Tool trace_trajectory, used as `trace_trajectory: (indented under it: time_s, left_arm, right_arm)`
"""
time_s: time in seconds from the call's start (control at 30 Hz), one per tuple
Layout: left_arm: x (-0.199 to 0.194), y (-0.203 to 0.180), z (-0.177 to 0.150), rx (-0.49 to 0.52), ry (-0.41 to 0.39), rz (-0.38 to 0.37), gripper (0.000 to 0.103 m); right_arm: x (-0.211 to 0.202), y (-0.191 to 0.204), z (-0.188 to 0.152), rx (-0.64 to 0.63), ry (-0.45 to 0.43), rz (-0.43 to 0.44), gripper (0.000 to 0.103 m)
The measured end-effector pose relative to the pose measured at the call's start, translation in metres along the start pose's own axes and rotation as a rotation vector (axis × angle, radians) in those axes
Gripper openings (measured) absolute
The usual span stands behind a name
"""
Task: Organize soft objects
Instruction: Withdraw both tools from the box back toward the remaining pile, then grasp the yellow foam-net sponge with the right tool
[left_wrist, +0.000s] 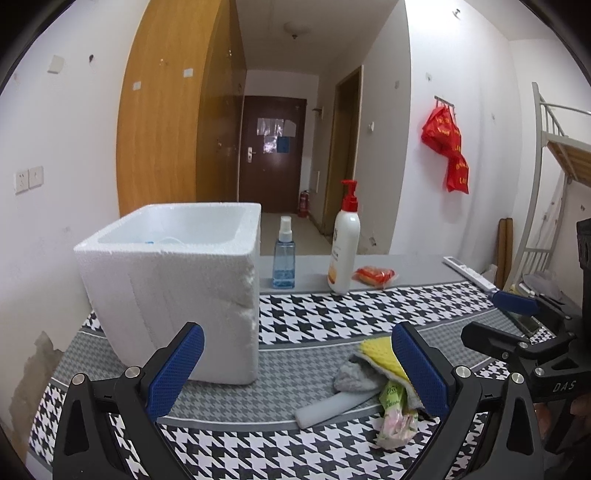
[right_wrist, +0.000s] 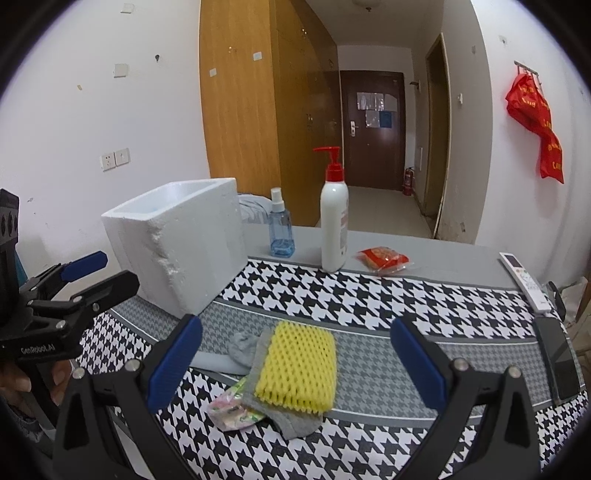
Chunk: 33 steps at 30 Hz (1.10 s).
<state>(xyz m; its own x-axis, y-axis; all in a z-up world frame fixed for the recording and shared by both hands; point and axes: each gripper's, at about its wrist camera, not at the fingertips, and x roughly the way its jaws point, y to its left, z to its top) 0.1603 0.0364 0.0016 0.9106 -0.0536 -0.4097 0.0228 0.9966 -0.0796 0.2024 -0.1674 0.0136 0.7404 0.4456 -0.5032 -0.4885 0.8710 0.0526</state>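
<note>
White walls and a brown wooden wardrobe (right_wrist: 240, 92) stand behind a table covered with a black-and-white houndstooth cloth (right_wrist: 369, 295). On the cloth lies a small pile of soft things: a yellow foam net sleeve (right_wrist: 299, 367) sits on top of a grey sock (right_wrist: 284, 417), with a green and pink plastic packet (right_wrist: 234, 408) poking out beside them and a flat grey strip (left_wrist: 332, 406) lying next to the pile. A white foam box (left_wrist: 173, 288) with its top open stands to the left of the pile, near but not touching it. The left gripper (left_wrist: 295, 369) is held low over the cloth with its blue fingers spread wide and holding nothing. The right gripper (right_wrist: 295, 363) is just the same, wide apart and empty, with the pile lying between its fingers. A blue spray bottle (right_wrist: 280, 230) and a white pump bottle with a red top (right_wrist: 334, 218) stand at the back.
</note>
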Motion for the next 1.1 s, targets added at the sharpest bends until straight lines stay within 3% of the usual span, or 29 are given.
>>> trace_trajectory:
  time_s: [0.43,0.9,1.1]
  left_arm:
    - [0.006,-0.009,-0.016,0.035,0.049,-0.013,0.102]
    - [0.028,-0.018,-0.031,0.058,0.176,-0.035,0.102]
    - [0.037,-0.018,-0.036,0.059,0.209,-0.051,0.102]
  right_arm:
    - [0.003,-0.004,-0.016,0.013,0.053,-0.031,0.103]
    - [0.021,-0.011,-0.029,0.051,0.126,0.002,0.102]
    - [0.032,-0.012,-0.032,0.053,0.166,0.005,0.093]
